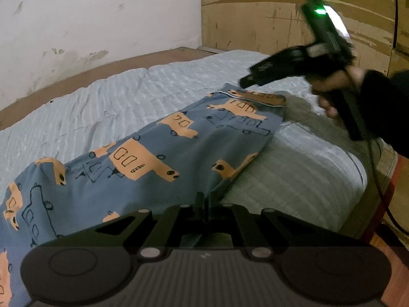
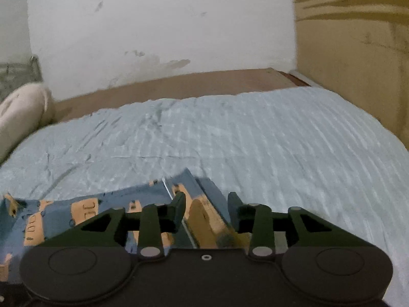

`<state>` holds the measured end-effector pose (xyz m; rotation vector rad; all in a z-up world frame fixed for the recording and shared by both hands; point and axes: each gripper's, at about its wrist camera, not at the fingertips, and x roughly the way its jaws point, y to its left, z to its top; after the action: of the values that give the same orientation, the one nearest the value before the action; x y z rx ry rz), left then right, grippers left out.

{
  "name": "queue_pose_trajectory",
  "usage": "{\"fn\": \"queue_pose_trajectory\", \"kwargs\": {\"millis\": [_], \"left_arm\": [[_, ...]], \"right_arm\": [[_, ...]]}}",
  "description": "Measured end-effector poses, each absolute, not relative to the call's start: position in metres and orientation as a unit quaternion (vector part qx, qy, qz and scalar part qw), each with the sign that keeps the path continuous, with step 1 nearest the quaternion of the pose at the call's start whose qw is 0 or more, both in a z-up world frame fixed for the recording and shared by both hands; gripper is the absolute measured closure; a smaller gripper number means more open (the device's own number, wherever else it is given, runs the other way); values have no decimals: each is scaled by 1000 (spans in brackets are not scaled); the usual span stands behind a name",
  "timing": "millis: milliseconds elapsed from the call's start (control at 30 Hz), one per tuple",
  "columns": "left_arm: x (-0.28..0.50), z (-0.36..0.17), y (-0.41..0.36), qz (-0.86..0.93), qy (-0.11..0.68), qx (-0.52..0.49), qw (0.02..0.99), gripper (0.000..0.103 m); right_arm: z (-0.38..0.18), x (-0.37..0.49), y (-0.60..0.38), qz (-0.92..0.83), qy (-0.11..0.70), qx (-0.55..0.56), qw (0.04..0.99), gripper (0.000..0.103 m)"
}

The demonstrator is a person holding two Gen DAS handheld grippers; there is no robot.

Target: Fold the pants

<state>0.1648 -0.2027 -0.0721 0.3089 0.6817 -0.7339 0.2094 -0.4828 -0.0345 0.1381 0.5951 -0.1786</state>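
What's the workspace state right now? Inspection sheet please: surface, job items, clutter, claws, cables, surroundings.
Surface: bed with a pale blue ribbed sheet, creased, on a brown frame.
Job's things: blue pants with orange vehicle print, spread along the near side of the bed, one end towards the right claw.
Clutter: cream pillow at the far left of the bed.
Claws: left claw shut at the pants' near edge, apparently pinching fabric; right claw open, above the pants' end, holding nothing.
Cables: black cable hanging below the right hand.
Surroundings: scuffed white wall; scratched wooden panel at the right.
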Motion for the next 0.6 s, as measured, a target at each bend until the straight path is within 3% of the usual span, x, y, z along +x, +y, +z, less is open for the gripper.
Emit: {"fn": "queue_pose_trajectory", "kwargs": {"millis": [167,200,233,533,600], "left_arm": [[165,-71,-203,-349,324,144,867,102],[165,-71,-202,-349,323,141,868,102],[164,-69,-200,-349,320,137,870,102],[161,-56,-209,-347,286,143,881,101],[166,-65,-212,-340,309,146,876,92]], "right_arm": [[-41,259,-479,-42,337,51,939,65],[-44,266,-477,-37,349,42,936,72],[-46,270,-474,-36,356,31,933,92],[-26,265,-473,-73,317,-17,945,96],[-33,270,-477,-74,334,-12,940,95]]}}
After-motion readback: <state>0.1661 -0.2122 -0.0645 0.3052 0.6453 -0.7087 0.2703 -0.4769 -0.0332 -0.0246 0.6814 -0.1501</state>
